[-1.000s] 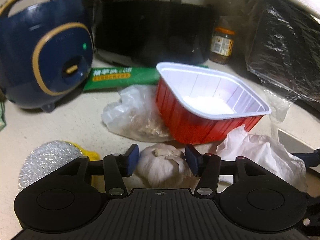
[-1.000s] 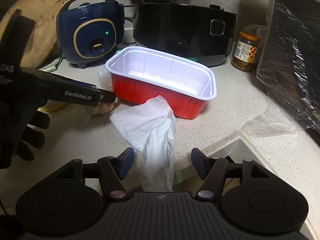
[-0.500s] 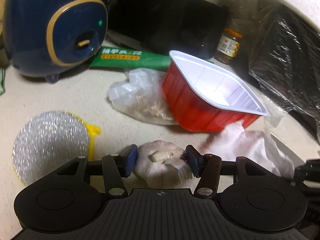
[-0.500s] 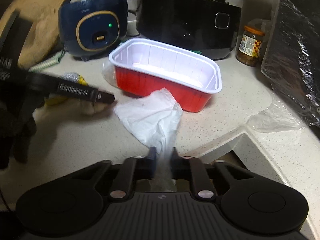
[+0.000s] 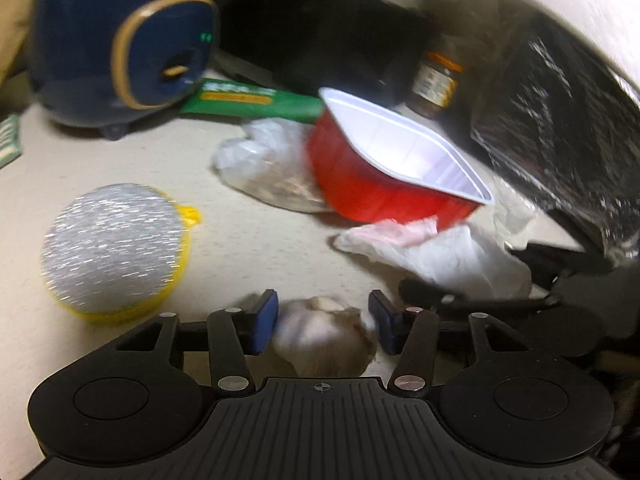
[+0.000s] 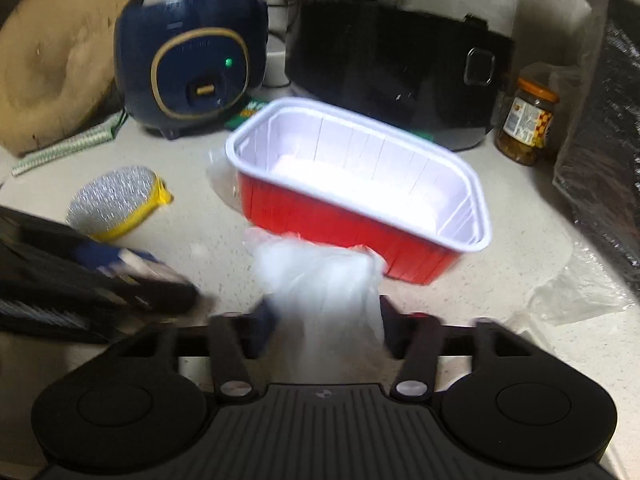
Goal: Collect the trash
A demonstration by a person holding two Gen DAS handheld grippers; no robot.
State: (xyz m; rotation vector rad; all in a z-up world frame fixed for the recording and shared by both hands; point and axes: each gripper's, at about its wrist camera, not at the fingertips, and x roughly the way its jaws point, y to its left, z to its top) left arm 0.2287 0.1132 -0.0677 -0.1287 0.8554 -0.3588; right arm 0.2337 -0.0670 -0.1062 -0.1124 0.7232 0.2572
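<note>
Left tongs (image 5: 323, 322) were closing round the papery white garlic bulb (image 5: 324, 334), pads not yet touching; right tongs (image 6: 326, 330) reopened, straddling the limp crumpled white tissue (image 6: 320, 280), best pinched mid-fold.

Left black two-finger gripper (image 5: 323, 328): jaws have just been closing, blue pads flanking a white garlic bulb (image 5: 326, 334), small gaps visible. Right black two-finger gripper (image 6: 326, 330): jaws have just been opening, standing apart around crumpled white plastic bag (image 6: 320, 280). Both pointing down-forward.
</note>
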